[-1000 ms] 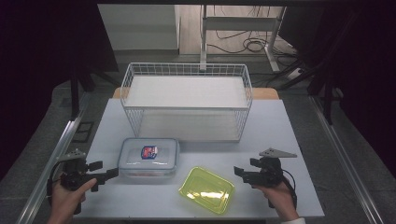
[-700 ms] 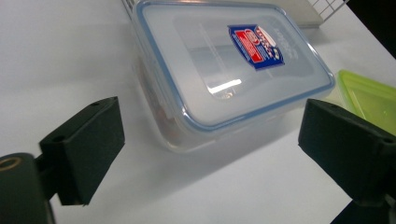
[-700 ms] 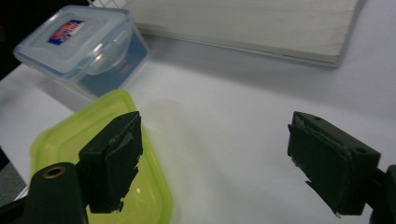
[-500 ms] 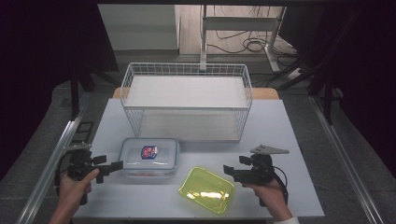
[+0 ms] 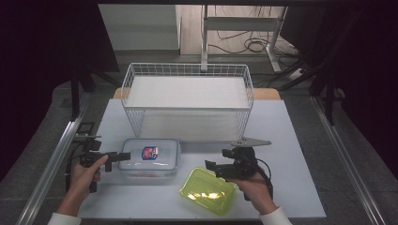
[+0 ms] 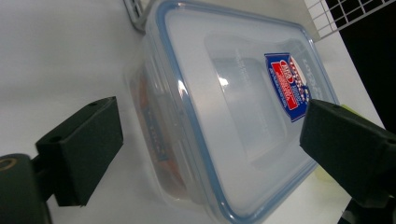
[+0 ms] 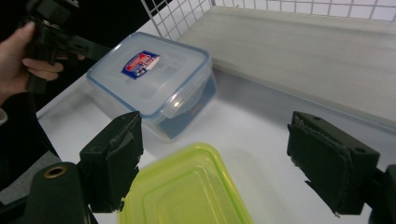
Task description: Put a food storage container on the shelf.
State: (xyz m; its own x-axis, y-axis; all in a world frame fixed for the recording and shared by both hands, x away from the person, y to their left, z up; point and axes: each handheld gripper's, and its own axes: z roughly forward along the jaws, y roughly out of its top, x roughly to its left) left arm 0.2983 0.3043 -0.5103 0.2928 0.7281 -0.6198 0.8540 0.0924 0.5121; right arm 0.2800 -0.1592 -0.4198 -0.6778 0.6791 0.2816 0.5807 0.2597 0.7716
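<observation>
The left tool (image 5: 112, 157) is held low over the table (image 5: 291, 140), its jaws spread wide apart and empty, with the clear box (image 5: 149, 157) straight ahead of them. In the left gripper view the box (image 6: 233, 116), with its blue-rimmed lid and red and blue label (image 6: 288, 86), sits between and just past the two jaws, its near end level with their tips; I cannot tell whether either jaw touches it. The right tool (image 5: 215, 165) is also spread open and grips nothing. Just below and in front of it lies the yellow-green lid (image 5: 209, 191), flat on the table, and in the right gripper view the lid (image 7: 187, 191) runs under the gap between the jaws. Beyond the lid, ahead of the right tool, stands the clear box (image 7: 154, 84), with the person's left hand (image 7: 23, 60) farther off beside it. The white wire basket (image 5: 187, 101) stands behind both tools, just beyond the box, with nothing between tools and box.
</observation>
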